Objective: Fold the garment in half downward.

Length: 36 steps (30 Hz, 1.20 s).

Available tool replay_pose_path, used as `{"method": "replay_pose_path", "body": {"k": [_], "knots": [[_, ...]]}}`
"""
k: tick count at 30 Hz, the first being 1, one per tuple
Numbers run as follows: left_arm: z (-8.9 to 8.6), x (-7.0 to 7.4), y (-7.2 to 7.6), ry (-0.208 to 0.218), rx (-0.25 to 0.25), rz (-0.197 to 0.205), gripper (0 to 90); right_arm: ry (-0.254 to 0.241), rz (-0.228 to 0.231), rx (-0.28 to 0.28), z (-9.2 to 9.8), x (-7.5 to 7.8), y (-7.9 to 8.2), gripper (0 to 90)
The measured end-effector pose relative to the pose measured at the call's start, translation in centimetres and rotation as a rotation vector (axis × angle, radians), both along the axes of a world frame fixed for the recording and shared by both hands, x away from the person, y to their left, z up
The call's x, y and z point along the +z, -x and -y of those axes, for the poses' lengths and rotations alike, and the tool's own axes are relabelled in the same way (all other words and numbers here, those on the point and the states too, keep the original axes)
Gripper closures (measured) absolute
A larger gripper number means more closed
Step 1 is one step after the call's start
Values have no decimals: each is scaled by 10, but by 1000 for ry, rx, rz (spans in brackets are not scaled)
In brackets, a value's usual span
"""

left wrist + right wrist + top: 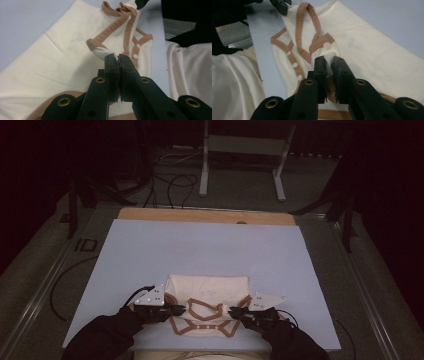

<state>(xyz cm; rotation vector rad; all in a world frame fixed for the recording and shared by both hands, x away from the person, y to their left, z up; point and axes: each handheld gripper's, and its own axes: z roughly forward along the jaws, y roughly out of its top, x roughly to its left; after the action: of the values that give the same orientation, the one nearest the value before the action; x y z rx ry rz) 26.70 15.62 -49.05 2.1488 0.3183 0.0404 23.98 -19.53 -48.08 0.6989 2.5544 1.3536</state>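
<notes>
A cream garment with tan trim and white buttons lies folded on the light blue table cover near the front edge. My left gripper is shut on its left collar edge; in the left gripper view the jaws pinch a fold of cream cloth beside the tan trim. My right gripper is shut on the right collar edge; in the right gripper view its jaws clamp cream fabric just below a white button. Dark sleeves hold both grippers.
The light blue cover spreads wide behind and beside the garment, with a wooden strip at the table's far edge. More cream cloth hangs off the near edge. Cables and a metal stand are on the floor beyond.
</notes>
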Motion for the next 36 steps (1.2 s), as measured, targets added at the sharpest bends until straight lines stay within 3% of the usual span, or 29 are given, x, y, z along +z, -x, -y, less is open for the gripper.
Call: {"method": "replay_pose_path", "body": {"k": [8,10,12,15,19,23,25,29,36], "knots": [[-3,-7,9,-23,-57,-41,861,-7,-27,34,-1,-1,7,783],[-4,-8,10,-28,-74,-59,850,-4,-30,56,-2,-2,9,737],[-4,-10,12,-35,-101,-67,788,1,-49,79,-4,-3,11,653],[-4,-10,15,-31,-98,-58,592,-7,-59,81,-5,-5,11,467],[-4,-5,17,-18,-109,-51,429,-23,-61,61,-3,-4,8,343],[-4,-1,16,5,-87,-55,263,-57,-81,40,1,-3,4,193],[-5,-1,16,2,-79,-42,164,-68,-77,43,2,-2,3,155],[-6,1,13,-4,-48,-29,65,-74,-56,34,4,0,2,130],[-11,9,3,-2,3,-15,8,-82,4,9,8,6,-5,96]]}}
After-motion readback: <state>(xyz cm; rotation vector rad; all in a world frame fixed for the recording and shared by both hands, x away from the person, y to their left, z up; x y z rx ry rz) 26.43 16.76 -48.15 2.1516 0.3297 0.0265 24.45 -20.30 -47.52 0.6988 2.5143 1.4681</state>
